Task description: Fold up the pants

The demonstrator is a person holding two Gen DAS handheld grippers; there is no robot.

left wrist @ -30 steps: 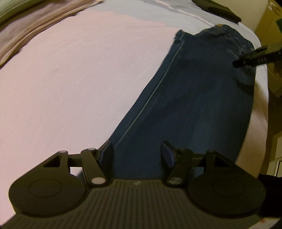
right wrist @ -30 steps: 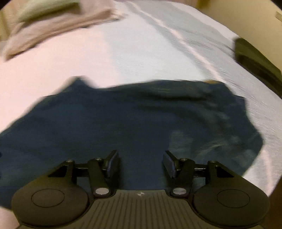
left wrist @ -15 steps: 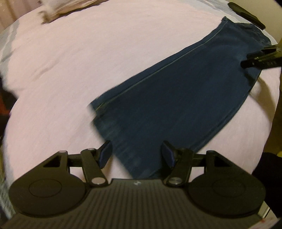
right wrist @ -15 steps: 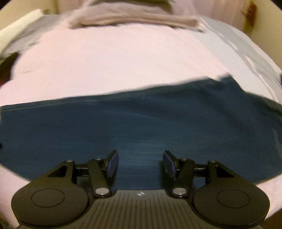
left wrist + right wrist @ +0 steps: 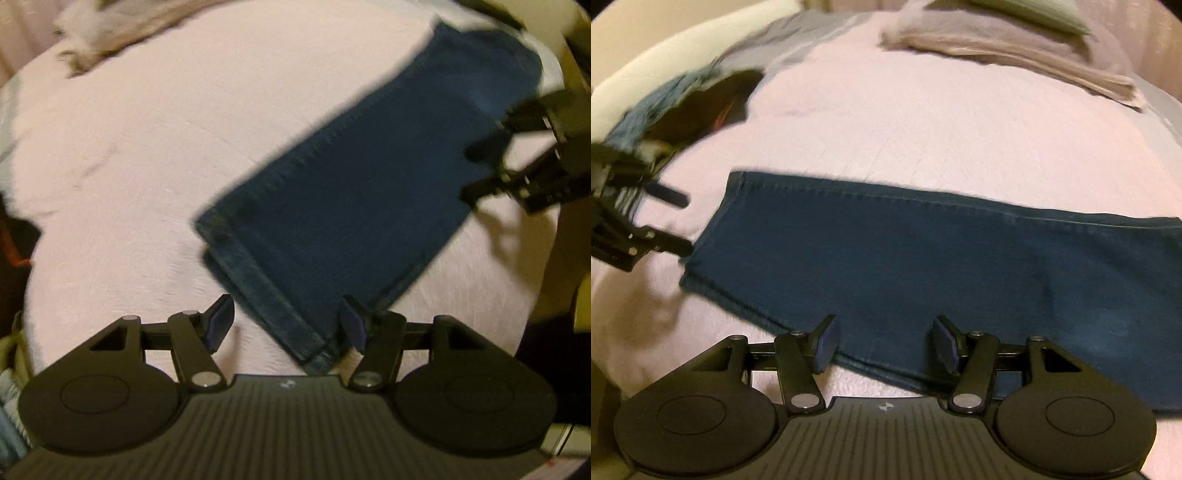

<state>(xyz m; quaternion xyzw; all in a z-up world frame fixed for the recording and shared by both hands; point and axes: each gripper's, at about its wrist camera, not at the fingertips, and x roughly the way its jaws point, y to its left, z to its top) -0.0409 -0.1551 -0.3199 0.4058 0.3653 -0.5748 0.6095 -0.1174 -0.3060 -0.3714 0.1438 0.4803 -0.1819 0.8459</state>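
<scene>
Matt blue denim pants [image 5: 923, 266] lie on a soft, finely textured pink bedspread [image 5: 923, 129].

No readable words, brand names or numbers show anywhere; only a small round crosshair mark sits on each gripper's ribbed body, at six o'clock.

The pants [image 5: 923, 266] lie flat on the bed [image 5: 923, 129] as one long strip, running across the right wrist view from the hem end at the left to beyond the right edge. The left gripper [image 5: 286, 325] sits over the hem end, with the hem corner between its parted fingers, while the right gripper [image 5: 884, 343] sits over the strip's near edge further along, its fingers also apart. Behind the pants, a stack of folded blankets [image 5: 1004, 48] rests at the far side of the bed, and a heap of clothes [image 5: 690, 99] lies at the far left.
</scene>
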